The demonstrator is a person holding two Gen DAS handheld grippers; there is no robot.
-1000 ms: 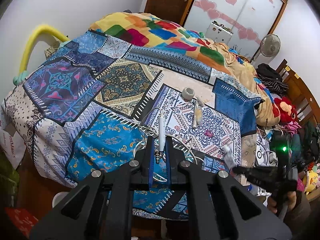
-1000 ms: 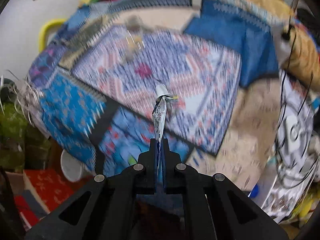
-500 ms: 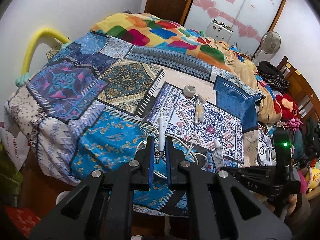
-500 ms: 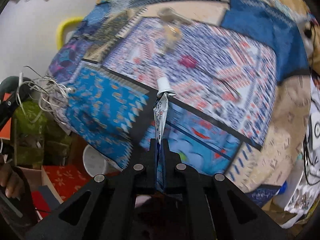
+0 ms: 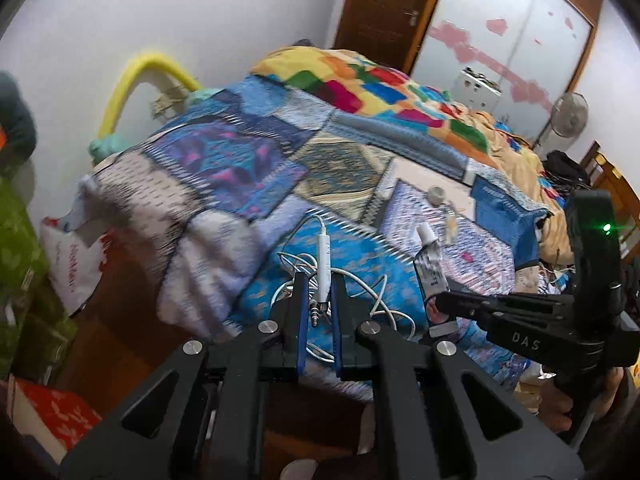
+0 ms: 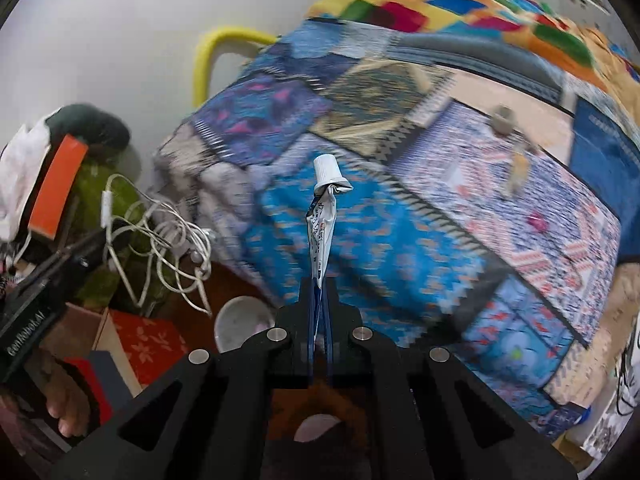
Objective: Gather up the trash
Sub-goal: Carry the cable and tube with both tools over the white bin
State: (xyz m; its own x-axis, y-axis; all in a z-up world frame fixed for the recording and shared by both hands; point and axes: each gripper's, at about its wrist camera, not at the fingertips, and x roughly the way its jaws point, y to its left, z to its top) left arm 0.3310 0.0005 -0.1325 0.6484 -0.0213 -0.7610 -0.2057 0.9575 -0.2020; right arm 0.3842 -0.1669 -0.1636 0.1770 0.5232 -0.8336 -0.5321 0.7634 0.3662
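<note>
My left gripper point(image 5: 319, 284) is shut on a tangle of white earphones point(image 5: 326, 256); the jack plug sits between its fingers and the loops hang in front of the patchwork bed quilt point(image 5: 224, 168). In the right wrist view the same earphones point(image 6: 160, 236) dangle from the left gripper point(image 6: 102, 236) at the left. My right gripper point(image 6: 319, 282) is shut on the flat end of a squeezed white tube point(image 6: 320, 228) with a white cap, held upright. From the left wrist view, the right gripper point(image 5: 438, 300) and its tube point(image 5: 430, 264) are just right of the earphones.
A small tape roll point(image 6: 502, 120), a pale wrapper point(image 6: 518, 164) and a pink scrap point(image 6: 534, 222) lie on the quilt. On the floor by the bed are a round white container point(image 6: 244, 320), a red patterned box point(image 6: 148, 344) and green bags point(image 5: 16, 240).
Both grippers have swung left along the bed's near edge and risen a little, each still holding its item. The right gripper now sits close beside the left one.
</note>
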